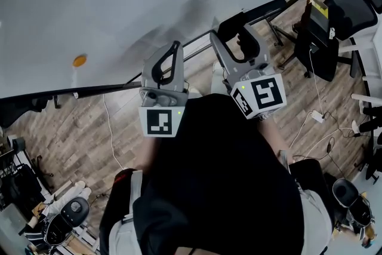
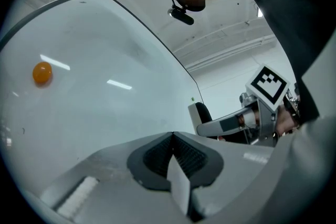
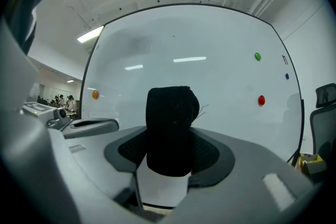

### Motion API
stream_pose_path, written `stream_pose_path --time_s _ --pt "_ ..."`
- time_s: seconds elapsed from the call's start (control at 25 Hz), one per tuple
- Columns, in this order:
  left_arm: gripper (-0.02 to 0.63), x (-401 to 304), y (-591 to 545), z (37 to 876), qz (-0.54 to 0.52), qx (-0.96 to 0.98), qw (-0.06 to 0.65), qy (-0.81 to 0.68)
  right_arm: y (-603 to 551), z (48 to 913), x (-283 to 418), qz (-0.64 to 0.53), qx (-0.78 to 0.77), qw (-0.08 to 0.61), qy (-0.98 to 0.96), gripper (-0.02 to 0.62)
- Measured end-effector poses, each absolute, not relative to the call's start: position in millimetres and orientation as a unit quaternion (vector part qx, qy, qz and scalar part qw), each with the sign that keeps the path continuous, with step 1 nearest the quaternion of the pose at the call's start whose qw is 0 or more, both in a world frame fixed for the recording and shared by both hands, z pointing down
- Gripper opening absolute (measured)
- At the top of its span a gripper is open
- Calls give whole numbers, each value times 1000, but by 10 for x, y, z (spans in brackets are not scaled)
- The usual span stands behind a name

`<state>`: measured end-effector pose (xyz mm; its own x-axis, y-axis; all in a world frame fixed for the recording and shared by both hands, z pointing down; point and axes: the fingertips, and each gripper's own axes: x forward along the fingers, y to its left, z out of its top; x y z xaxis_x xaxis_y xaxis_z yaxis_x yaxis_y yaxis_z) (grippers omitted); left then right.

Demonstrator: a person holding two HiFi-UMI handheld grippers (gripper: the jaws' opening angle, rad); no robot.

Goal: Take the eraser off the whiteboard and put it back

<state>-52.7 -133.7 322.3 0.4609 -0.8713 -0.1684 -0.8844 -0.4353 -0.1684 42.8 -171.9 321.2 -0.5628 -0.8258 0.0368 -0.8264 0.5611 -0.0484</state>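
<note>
Four small round magnets sit on the whiteboard [image 1: 119, 3], which fills the upper part of the head view: an orange magnet [image 1: 79, 60] at the left, a red magnet [image 3: 261, 100] at the right, and a green magnet [image 3: 257, 56] and a blue magnet [image 3: 286, 76] above the red one in the right gripper view. The board is otherwise bare, apart from faint grey smudges. A dark rail [image 1: 89, 91] runs along its lower edge. Below it lies a wood-plank floor [image 1: 77, 128], with a black office chair [image 1: 349, 3] at the upper right of the head view and white cables [image 1: 322, 128] trailing across the planks at the right. A person in a black top [image 1: 221, 176] fills the lower middle. The left tongs [image 2: 172, 139] are closed, pads pressed together with nothing between them, pointing at the board. The right tongs [image 3: 169, 136] are clamped on the black eraser [image 3: 170, 107], which stands upright between the pads and pokes out past their tips toward the board. Whether the eraser touches the board cannot be told.
</note>
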Motion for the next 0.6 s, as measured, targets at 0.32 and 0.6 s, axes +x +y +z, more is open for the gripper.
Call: stream_pose_path --time_s 0.32,0.6 --pt "2 -618 -1339 3235 25 -839 116 531 -1668 3236 242 28 447 5 -894 230" --pt "2 -649 -1292 3253 21 -837 117 534 -1560 3264 126 23 439 4 -898 230"
